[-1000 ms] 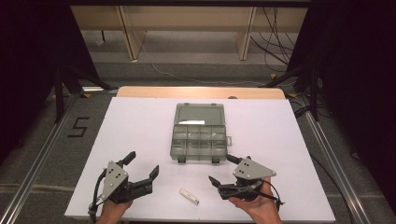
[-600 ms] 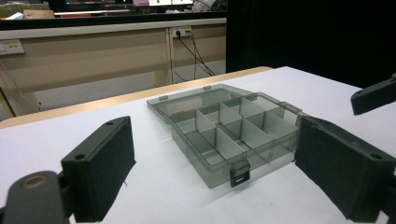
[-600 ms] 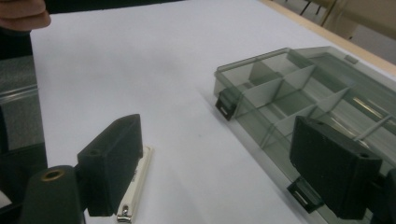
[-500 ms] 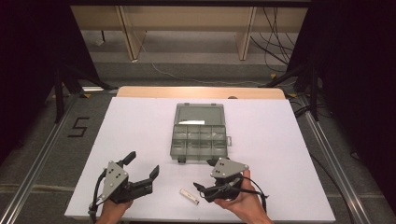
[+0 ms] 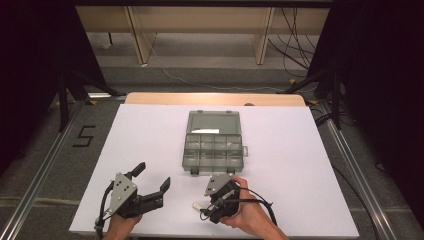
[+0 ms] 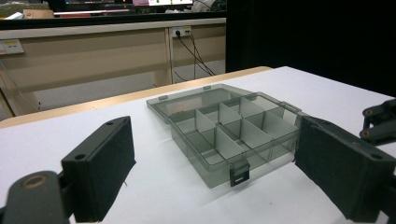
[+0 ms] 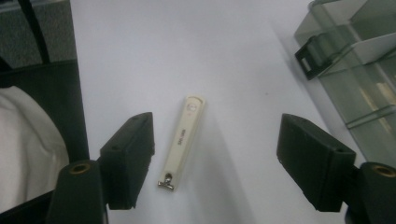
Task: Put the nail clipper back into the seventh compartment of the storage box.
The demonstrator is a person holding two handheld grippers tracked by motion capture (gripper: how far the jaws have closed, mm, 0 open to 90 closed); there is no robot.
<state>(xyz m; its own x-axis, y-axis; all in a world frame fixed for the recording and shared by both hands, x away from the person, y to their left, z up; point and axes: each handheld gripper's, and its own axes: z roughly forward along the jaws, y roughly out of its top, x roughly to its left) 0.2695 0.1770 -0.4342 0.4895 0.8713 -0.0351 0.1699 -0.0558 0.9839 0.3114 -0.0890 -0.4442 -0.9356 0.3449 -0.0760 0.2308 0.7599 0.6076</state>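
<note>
Right gripper view: right hand-held gripper (image 7: 215, 163) spread wide over slim cream nail clipper (image 7: 182, 140), lying lengthwise between jaws, nearer one jaw; left hand-held gripper (image 5: 152, 182) released, farther off

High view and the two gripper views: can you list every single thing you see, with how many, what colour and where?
table: one, white top with a wooden far edge, middle of the high view.
organiser box: one, clear smoky grey plastic with black latches, lid open, compartments look empty, centre of the table.
nail clipper: one, cream with a metal end, flat on the table between the right tongs' jaws, untouched.
number 5: one, black, on the floor left of the table.
cables: several, black, on the floor at the far right.
left tongs: one, black, open, near left of the table.
right tongs: one, black, open, over the clipper.
hands: two, bottom edge, holding the tongs.
</note>
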